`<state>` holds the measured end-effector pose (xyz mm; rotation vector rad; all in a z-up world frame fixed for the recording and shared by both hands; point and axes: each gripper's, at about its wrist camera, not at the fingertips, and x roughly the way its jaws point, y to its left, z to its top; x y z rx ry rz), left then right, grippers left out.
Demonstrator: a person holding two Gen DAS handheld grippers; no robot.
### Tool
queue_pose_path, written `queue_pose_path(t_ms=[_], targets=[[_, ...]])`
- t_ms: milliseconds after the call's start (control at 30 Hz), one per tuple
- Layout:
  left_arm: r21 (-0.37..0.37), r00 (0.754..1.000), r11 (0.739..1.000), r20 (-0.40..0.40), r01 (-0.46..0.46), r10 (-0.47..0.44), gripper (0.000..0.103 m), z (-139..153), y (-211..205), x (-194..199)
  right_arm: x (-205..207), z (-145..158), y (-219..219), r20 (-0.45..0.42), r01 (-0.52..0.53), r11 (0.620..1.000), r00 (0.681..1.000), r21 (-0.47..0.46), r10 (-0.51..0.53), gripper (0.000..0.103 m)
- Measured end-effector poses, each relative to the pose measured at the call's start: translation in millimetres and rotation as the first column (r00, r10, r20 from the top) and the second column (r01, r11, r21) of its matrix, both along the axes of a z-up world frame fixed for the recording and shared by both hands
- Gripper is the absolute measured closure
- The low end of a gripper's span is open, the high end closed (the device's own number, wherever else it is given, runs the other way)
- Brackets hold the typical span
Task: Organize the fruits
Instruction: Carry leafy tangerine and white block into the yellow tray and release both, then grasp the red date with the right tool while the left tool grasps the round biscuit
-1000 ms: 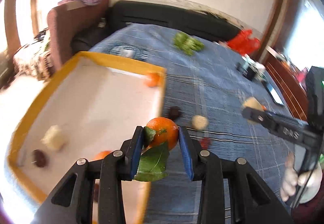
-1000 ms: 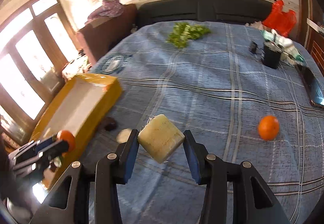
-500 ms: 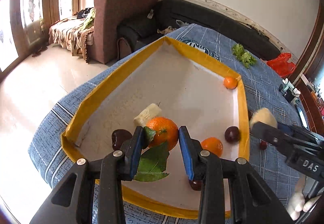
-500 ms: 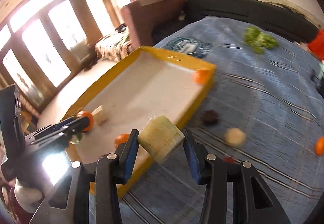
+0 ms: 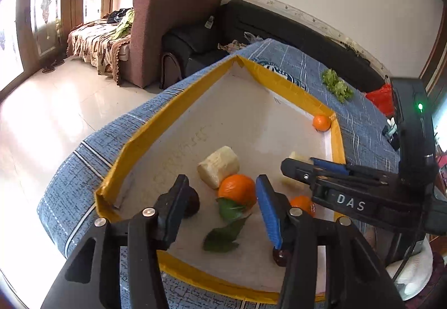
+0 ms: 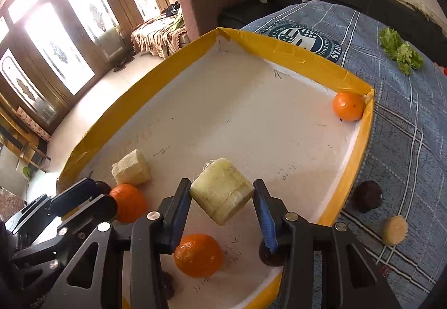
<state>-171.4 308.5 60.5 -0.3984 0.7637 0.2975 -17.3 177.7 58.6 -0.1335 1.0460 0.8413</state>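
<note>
both grippers angled down over tray (image 5: 178, 102)

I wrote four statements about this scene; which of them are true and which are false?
1. The left gripper squeezes the leafy orange. False: its jaws have just been opening, and the orange lies in the tray between them.
2. The right gripper holds a pale chunk over the tray. True.
3. Another orange sits in the tray's far corner. True.
4. The green leaves lie inside the tray. False: they lie on the blue cloth, outside it.
</note>
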Motion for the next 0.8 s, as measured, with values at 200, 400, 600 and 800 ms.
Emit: queue_pose_path(t_ms=[200,400,600,800], targets=[[-0.009,1.000,1.000,0.027,-0.015,0.015,0.047,11.2,-2.4,-13.1,-0.4,25.1,-29.7,0.029,0.056,0.997,0.998,0.057,-0.058,0.048],[0.020,0.999,1.000,0.046,0.003,-0.004,0.032,20.3,-22.2,-20.6,1.6,51.0,-102.7,0.064,0.179,0.976,0.980,0.120,-0.188,0.042],[0.042,0.997,0.996,0.026,0.075,-0.076,0.032,19.7,-56.0,-15.3,0.3,41.0,-180.4,0.049,0.309,0.944,0.947,0.112,-0.316,0.040],[0.092,0.988,0.984,0.013,0.150,-0.152,0.032,24.4,-91.5,-10.8,-0.9,16.9,-216.7,-0.001,0.368,0.925,0.929,0.091,-0.370,0.040]])
